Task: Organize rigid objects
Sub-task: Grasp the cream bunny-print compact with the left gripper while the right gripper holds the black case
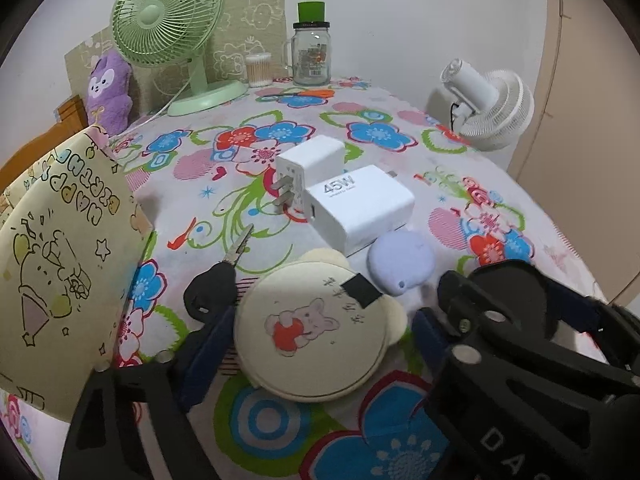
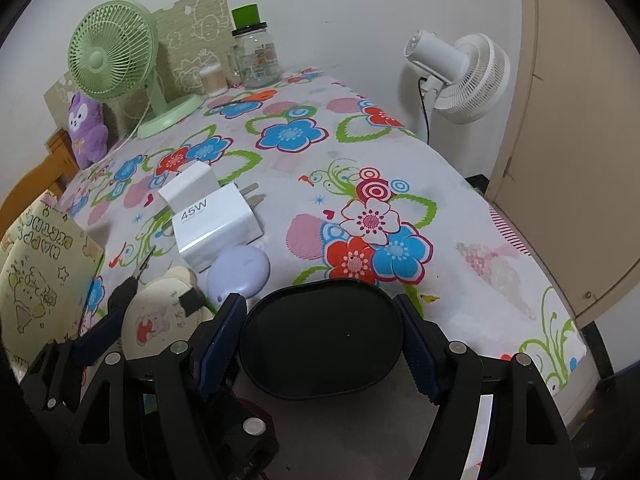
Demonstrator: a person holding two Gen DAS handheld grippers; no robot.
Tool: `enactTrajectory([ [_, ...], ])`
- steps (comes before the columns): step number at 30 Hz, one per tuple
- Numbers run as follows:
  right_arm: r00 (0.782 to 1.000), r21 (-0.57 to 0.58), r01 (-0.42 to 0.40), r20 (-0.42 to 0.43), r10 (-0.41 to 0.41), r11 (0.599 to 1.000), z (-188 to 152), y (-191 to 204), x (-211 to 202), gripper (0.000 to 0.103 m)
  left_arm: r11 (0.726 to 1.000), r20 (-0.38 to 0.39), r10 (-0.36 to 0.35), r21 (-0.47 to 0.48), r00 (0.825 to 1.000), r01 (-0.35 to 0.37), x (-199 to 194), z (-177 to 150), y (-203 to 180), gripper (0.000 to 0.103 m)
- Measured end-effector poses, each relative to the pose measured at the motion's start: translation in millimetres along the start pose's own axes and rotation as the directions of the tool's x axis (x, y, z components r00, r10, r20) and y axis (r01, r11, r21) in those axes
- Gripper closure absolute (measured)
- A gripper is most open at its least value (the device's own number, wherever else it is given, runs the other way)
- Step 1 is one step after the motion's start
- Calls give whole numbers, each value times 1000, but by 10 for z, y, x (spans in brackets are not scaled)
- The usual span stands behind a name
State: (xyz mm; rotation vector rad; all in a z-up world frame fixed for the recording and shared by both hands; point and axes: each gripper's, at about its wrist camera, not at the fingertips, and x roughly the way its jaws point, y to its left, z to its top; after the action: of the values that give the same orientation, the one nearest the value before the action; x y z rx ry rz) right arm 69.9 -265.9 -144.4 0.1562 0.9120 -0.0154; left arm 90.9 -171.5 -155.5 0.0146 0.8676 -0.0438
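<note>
A round cream case with bear ears and a printed bear lies on the flowered cloth between the jaws of my left gripper. The left pad meets its rim, but a thin strip of cloth shows before the right pad, so the jaws stand open. My right gripper is shut on a black oval case, with both blue pads against its sides. Just beyond lie a lilac rounded case, two white chargers and small black-handled scissors.
A printed paper bag stands close on the left. At the back of the table are a green fan, a purple plush, a glass jar and cotton swabs. A white fan stands past the right edge.
</note>
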Motion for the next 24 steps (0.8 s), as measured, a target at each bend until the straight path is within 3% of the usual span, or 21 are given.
enactTrajectory([
  [24,999,-11,11,32,-10,1000,-34,124,-223,26,1000,26,9,3,1000,-9,-242,-7,65,18],
])
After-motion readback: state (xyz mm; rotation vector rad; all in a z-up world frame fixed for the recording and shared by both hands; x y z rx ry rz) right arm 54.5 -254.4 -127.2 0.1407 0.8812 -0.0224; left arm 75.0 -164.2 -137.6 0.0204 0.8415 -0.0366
